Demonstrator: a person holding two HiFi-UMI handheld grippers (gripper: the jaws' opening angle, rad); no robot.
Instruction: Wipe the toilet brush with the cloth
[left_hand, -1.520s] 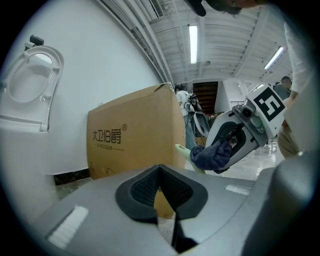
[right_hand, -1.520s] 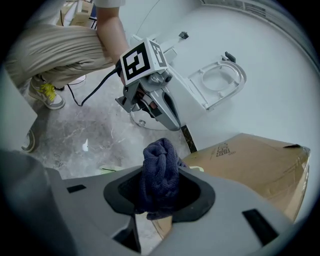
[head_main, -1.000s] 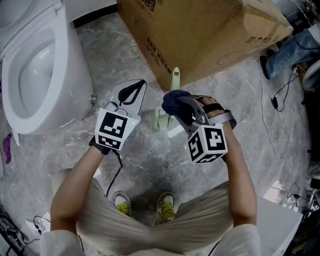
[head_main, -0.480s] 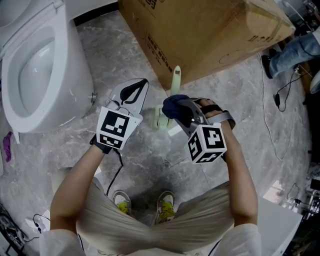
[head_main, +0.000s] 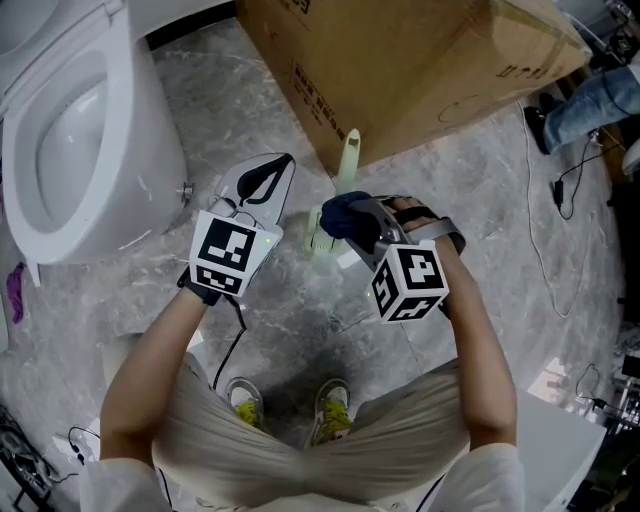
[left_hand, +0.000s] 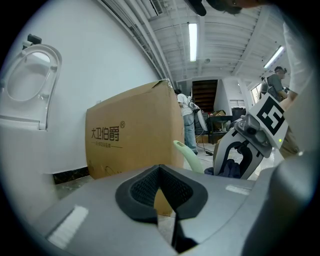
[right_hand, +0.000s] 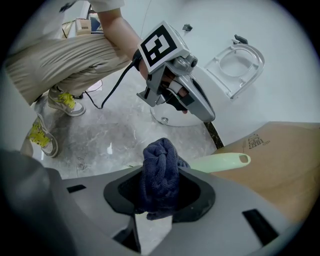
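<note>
The pale green toilet brush (head_main: 350, 156) stands upright in its holder (head_main: 320, 242) on the floor, in front of the cardboard box. My right gripper (head_main: 352, 222) is shut on a dark blue cloth (head_main: 338, 212), and the cloth is pressed against the brush handle from the near right. In the right gripper view the bunched cloth (right_hand: 160, 175) fills the jaws, with the brush handle (right_hand: 220, 162) just behind it. My left gripper (head_main: 278, 170) is shut and holds nothing, hovering left of the brush, apart from it. The left gripper view shows the brush handle (left_hand: 190, 152) and the cloth (left_hand: 230, 167).
A white toilet (head_main: 70, 130) with its lid up stands at the far left. A large cardboard box (head_main: 400, 70) lies behind the brush. Cables (head_main: 545, 210) trail over the marble floor at the right, and another person's leg (head_main: 590, 100) is at the far right.
My right gripper with the cloth has shifted slightly left against the brush handle. The left gripper has barely moved.
</note>
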